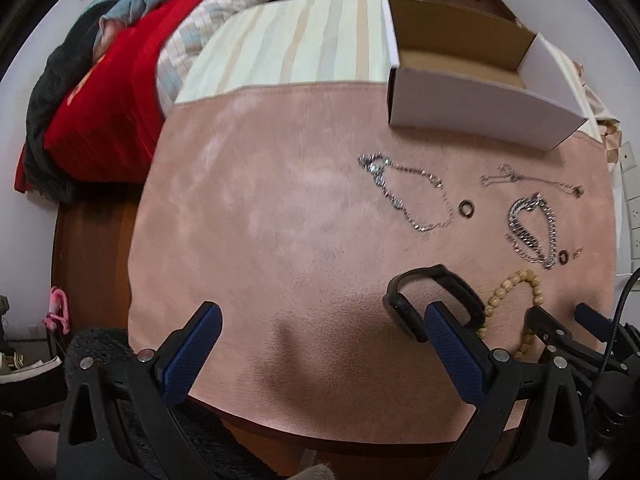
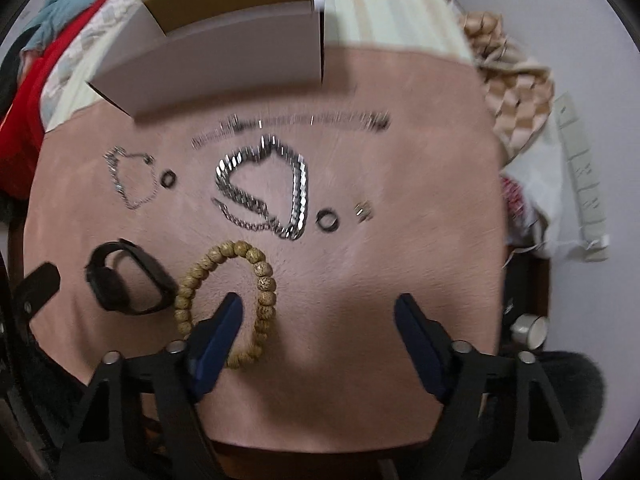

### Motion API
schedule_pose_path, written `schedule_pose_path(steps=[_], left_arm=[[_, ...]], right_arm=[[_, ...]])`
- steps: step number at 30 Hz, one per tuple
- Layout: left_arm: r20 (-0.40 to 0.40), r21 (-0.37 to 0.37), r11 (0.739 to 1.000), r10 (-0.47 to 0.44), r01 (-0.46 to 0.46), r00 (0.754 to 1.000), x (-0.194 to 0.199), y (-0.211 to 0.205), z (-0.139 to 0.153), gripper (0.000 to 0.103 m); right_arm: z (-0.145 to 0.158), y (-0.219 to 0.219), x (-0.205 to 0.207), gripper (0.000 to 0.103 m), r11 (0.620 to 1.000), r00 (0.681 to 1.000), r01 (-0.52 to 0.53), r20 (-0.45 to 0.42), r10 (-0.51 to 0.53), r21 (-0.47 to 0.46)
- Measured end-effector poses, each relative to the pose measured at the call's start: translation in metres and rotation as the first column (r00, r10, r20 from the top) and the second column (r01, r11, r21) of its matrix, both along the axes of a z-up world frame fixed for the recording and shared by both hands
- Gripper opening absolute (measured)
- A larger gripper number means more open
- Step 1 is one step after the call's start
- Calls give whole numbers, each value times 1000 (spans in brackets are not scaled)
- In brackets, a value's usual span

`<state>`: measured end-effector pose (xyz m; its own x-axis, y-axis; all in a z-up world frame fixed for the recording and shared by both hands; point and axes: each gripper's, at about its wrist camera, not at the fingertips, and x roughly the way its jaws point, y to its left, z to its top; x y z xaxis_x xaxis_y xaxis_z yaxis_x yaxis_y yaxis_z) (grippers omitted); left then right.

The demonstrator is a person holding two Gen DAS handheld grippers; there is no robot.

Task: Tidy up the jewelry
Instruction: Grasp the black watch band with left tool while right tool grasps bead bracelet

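Both my grippers' fingers gape wide, holding nothing. My right gripper (image 2: 318,344) hovers by the tan wooden bead bracelet (image 2: 226,304) at nine o'clock. I judge a careless closing could snag the black watch band (image 2: 128,284) alongside.

A dark wooden table (image 1: 92,240) stands against a pale wall (image 2: 592,60), with heaped clothes (image 1: 100,92) alongside.

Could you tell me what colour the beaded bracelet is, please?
The beaded bracelet is tan with dark speckles, clearest in the right wrist view.
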<state>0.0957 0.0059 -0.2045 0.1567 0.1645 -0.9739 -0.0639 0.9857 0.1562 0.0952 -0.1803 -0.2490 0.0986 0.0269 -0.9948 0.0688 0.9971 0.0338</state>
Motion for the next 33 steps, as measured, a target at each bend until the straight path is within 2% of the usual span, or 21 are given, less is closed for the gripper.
schedule_pose_path(steps=[5,6,7,8,9,12,14,16,17,19,20,22,27,33], left_arm=[[-37,-26,1000,17,-18,999,2,1,-11,103],[-42,-33,999,21,-22,999,2,1,-13,103],[-45,-39,999,21,-23,999,3,2,-14,103],[-49,-49,999,21,-24,999,4,2,-16,103],[-58,-60,998,23,-26,998,4,1,-17,103],[-83,-93,995,35,-43,996,6,0,-25,102],[-103,-107,993,47,-58,994,6,0,-32,95],[-116,-134,988,56,-71,992,5,0,-39,76],[-120,-143,987,57,-74,991,4,0,-41,69],[-123,-156,985,53,-73,991,1,0,-45,40],[-108,-170,983,51,-69,993,-1,0,-44,36],[-77,-165,985,33,-46,996,-1,0,-44,14],[-2,-129,992,-9,9,1000,-10,0,-36,10],[49,-140,990,-29,36,998,-12,2,-8,10]], right_arm=[[-6,14,-2,61,999,998,-39,43,41,-31],[-5,18,-3,50,997,997,-52,51,55,-49],[-5,21,-4,35,996,995,-66,65,69,-54],[-5,22,-6,27,996,994,-73,71,77,-58],[-5,22,-7,11,995,994,-75,70,79,-63],[-2,11,-10,9,999,998,-41,54,43,-33],[-1,3,-10,9,999,999,-21,44,22,-24],[2,-4,-9,9,1000,999,-10,38,11,-26],[4,-6,-8,9,1000,999,-6,37,7,-26],[5,-6,-8,9,1000,999,3,34,-2,-22],[4,-8,-9,9,1000,999,7,35,-6,-20],[6,-7,-12,9,1000,999,6,37,-6,-15],[9,-7,-13,9,1000,999,-13,52,12,14],[28,-3,-9,9,998,995,-26,101,21,50]])
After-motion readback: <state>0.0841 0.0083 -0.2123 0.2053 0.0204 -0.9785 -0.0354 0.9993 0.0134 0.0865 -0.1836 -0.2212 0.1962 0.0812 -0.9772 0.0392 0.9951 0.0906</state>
